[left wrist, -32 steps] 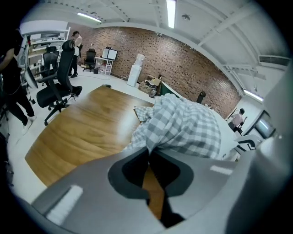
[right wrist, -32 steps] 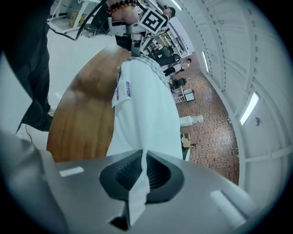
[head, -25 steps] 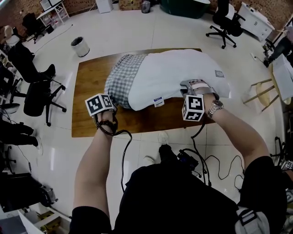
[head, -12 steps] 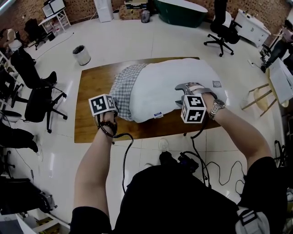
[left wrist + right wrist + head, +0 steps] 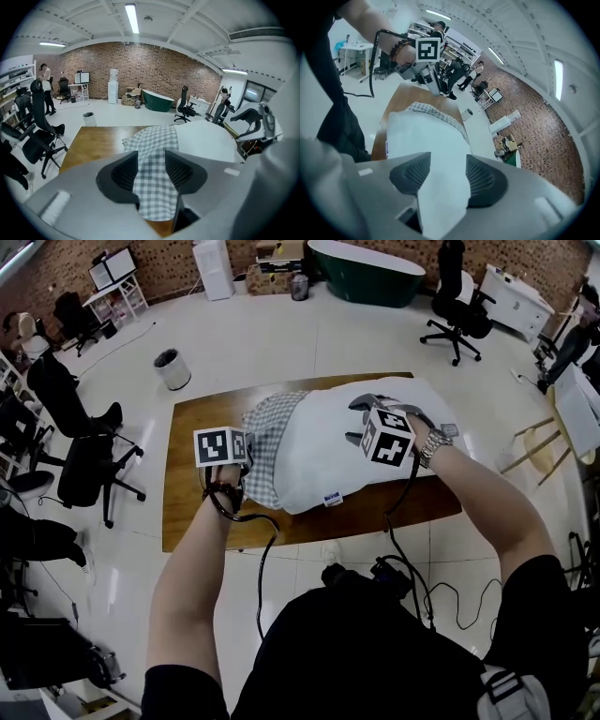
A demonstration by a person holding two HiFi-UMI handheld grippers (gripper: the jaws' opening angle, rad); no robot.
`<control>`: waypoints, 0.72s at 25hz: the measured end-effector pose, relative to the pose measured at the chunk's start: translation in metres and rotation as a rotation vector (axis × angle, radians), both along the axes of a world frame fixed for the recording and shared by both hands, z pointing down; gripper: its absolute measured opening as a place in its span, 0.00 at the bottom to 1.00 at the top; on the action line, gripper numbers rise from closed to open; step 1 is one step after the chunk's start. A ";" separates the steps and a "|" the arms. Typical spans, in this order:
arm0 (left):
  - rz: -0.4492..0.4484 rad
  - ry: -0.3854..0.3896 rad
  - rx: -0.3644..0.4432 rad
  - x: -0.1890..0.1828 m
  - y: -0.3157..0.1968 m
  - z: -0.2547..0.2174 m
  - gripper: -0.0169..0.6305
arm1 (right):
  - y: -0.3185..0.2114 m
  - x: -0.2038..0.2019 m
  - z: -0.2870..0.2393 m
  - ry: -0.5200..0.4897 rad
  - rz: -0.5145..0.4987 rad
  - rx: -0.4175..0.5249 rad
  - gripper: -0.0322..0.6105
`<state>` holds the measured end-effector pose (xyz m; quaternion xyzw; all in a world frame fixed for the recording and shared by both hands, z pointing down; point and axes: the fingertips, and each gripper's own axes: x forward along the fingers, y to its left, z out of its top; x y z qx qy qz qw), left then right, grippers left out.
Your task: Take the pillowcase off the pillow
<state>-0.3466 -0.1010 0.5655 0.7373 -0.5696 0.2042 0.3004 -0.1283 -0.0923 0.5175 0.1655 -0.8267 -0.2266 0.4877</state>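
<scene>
Fabric of the grey-checked pillowcase (image 5: 269, 442) was caught between the fingers (image 5: 123, 174) of the left gripper (image 5: 151, 157). It filled the gap from pad to pad, ran on past the fingertips to the rest of the case, and its loose end hung behind the pads. Those fingers had just been opening wider, yet the cloth was seen pressed on both sides. The pillowcase was bunched over the left end of the white pillow (image 5: 352, 460), which was laid across the brown wooden worktop (image 5: 192, 488) with most of its length bared and a small label (image 5: 330, 499) at its near edge. A fold of the pillow's white cover was pinched between the fingers (image 5: 485, 180) of the right gripper (image 5: 447, 161), which had likewise just been spread further. That fold filled the gap too and widened into the pillow body beyond the tips. In the head view the right gripper was held over the pillow's middle and the left just beside the checked end.
</scene>
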 end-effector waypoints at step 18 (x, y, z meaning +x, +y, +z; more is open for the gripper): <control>0.199 0.159 -0.270 0.079 -0.233 -0.009 0.45 | -0.196 -0.031 0.018 -0.044 -0.061 -0.469 0.56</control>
